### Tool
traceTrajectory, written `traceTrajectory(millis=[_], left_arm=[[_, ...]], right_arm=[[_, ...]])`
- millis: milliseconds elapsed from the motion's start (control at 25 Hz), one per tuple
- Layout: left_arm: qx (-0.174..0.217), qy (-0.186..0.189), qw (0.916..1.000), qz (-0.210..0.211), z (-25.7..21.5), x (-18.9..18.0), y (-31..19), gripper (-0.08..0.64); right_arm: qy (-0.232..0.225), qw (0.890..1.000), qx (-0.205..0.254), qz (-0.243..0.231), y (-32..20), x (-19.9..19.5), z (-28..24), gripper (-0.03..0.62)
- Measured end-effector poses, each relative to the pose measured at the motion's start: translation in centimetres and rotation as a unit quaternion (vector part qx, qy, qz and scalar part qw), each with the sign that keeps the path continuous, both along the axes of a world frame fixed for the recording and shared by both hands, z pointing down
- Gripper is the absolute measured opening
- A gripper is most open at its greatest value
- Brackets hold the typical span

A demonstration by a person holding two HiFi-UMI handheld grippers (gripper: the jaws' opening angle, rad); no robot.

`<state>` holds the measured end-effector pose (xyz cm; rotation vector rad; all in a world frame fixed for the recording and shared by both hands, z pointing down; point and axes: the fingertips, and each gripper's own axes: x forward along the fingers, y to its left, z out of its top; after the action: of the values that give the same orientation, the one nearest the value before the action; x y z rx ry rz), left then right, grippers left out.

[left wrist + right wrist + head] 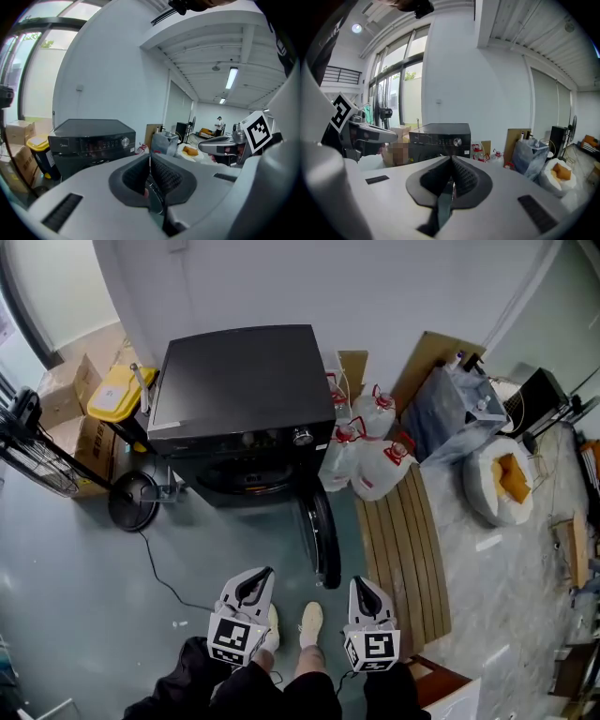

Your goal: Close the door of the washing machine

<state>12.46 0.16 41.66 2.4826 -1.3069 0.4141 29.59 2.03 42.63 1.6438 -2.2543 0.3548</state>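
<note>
Boxy black washer [239, 381] against the wall, its round door [322, 535] swung open toward the person.
The left gripper [262, 577] has its ribbed jaws pressed together and empty. The door shows edge-on, a thin dark rim, and the drum mouth is lost in shadow. The right gripper [362, 584] is likewise closed on nothing, near the door. Beyond are translucent plastic jugs [370, 451] and wooden slats [403, 549].

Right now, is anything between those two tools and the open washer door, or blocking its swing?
Nothing visible: bare floor separates the left tool and right tool from the door, whose swing toward the washing machine looks clear.
</note>
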Motion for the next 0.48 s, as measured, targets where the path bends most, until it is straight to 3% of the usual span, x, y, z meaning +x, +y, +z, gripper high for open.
traceTrajectory(millis=[480], left_arm=[[-0.074, -0.002, 0.996, -0.048, 12.6, 2.5, -2.0, 0.029]], right_arm=[[0.0, 0.995, -0.087, -0.05, -3.4, 1.5, 14.6, 0.017]])
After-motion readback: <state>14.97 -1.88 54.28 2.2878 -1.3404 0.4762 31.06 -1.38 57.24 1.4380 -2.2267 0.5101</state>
